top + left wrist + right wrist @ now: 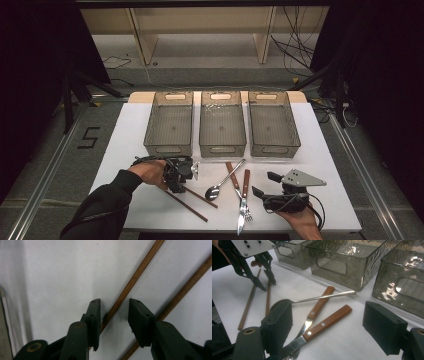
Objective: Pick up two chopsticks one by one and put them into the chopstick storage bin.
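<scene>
Two brown chopsticks (200,196) (187,206) lie side by side on the white table, front left. My left gripper (177,189) points down over their upper ends. In the left gripper view its jaws (114,305) straddle one chopstick (135,277) with a gap on both sides, open; the other chopstick (187,287) runs outside the right jaw. The right gripper view shows the left gripper (267,285) tip-down at the chopsticks (247,307). My right gripper (264,184) rests front right, jaws (327,320) wide open and empty, facing the cutlery.
A metal spoon (220,185), a knife (240,222) and a fork (247,215) with wooden handles lie crossed at front centre. Three smoky clear bins (169,148) (222,149) (275,149) stand in a row behind them.
</scene>
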